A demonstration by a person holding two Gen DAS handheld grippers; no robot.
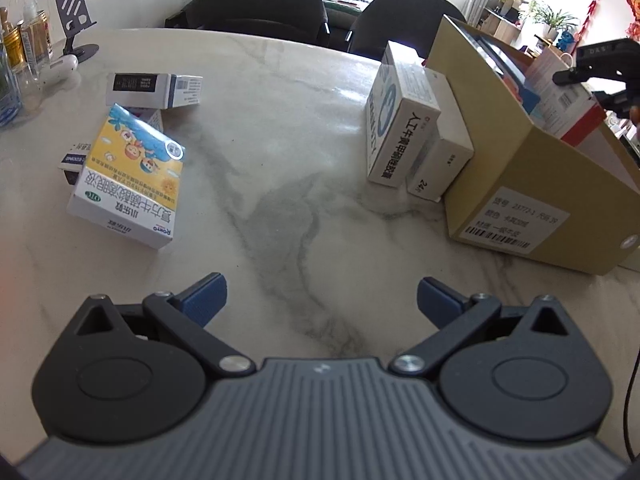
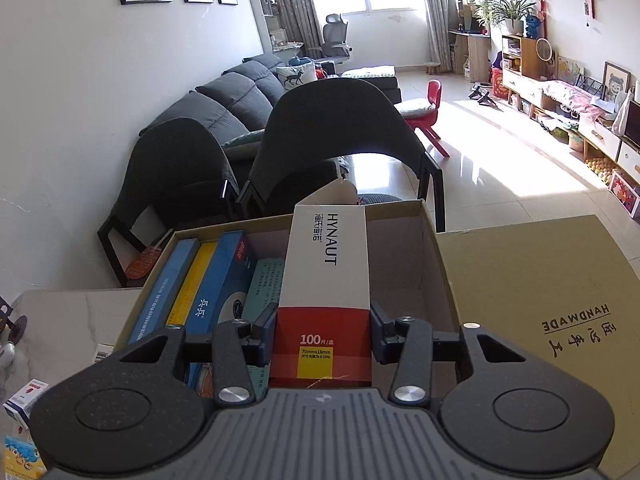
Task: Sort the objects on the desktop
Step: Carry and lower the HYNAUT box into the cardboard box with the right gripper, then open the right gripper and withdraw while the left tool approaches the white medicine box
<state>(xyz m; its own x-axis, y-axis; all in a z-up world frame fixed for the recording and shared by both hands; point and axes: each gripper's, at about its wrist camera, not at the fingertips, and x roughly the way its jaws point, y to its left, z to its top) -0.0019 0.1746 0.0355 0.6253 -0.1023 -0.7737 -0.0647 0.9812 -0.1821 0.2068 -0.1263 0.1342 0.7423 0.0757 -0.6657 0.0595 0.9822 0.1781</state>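
Observation:
My right gripper point(image 2: 322, 332) is shut on a white and red HYNAUT box point(image 2: 326, 276), held over the open cardboard box point(image 2: 436, 248), which holds several blue, yellow and teal packages point(image 2: 208, 280). In the left wrist view my left gripper point(image 1: 322, 300) stands open above the bare marble table point(image 1: 280, 152), with nothing between its blue fingers point(image 1: 204, 298). A colourful eye-drop box point(image 1: 128, 176) lies to its left, with a white and dark box point(image 1: 154, 90) behind it. Two white medicine boxes point(image 1: 400, 132) lean against the cardboard box point(image 1: 532, 184). The right gripper point(image 1: 600, 74) shows at the far right edge.
The cardboard box's lid point(image 2: 552, 312) lies open to the right. Bottles point(image 1: 24, 52), a dark phone stand point(image 1: 76, 24) and a white earbud case point(image 1: 58, 72) stand at the table's far left. Two dark chairs point(image 2: 280, 152) are behind the table. Small boxes point(image 2: 24, 400) lie at the lower left of the right wrist view.

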